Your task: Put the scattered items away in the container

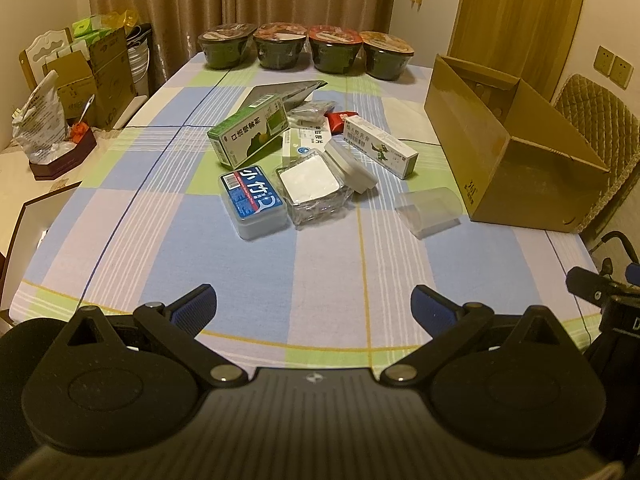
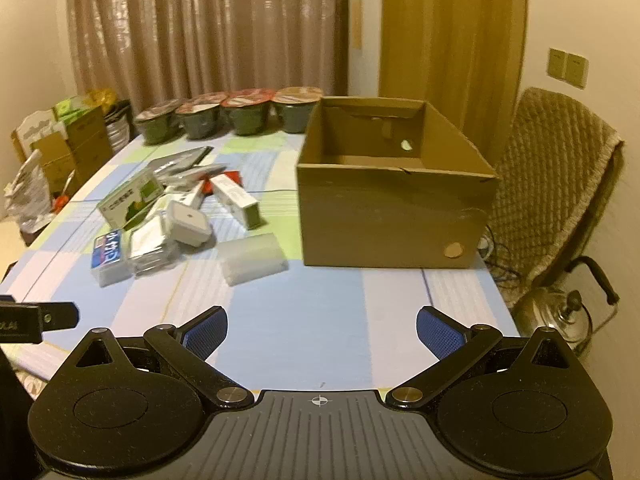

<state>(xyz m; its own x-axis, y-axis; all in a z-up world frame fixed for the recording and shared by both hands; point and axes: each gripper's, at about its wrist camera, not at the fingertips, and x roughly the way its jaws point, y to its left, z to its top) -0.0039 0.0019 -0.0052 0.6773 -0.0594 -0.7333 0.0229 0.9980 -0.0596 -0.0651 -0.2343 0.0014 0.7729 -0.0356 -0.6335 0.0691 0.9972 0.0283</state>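
Left wrist view: left tool [image 1: 314, 304] hangs over the near tabletop [image 1: 168, 216], fingers spread wide, gripping nothing. Scattered items lie mid-tabletop: green box [image 1: 250, 131], blue-labelled case [image 1: 253, 202], clear square container [image 1: 314, 187], white carton [image 1: 380, 146], translucent lid [image 1: 430, 206]. Cardboard box [image 1: 508, 148] stands open just right of them. Right wrist view: right tool [image 2: 322, 330] likewise spread, empty, facing the cardboard box. Four bowls [image 1: 306, 50] line the far edge.
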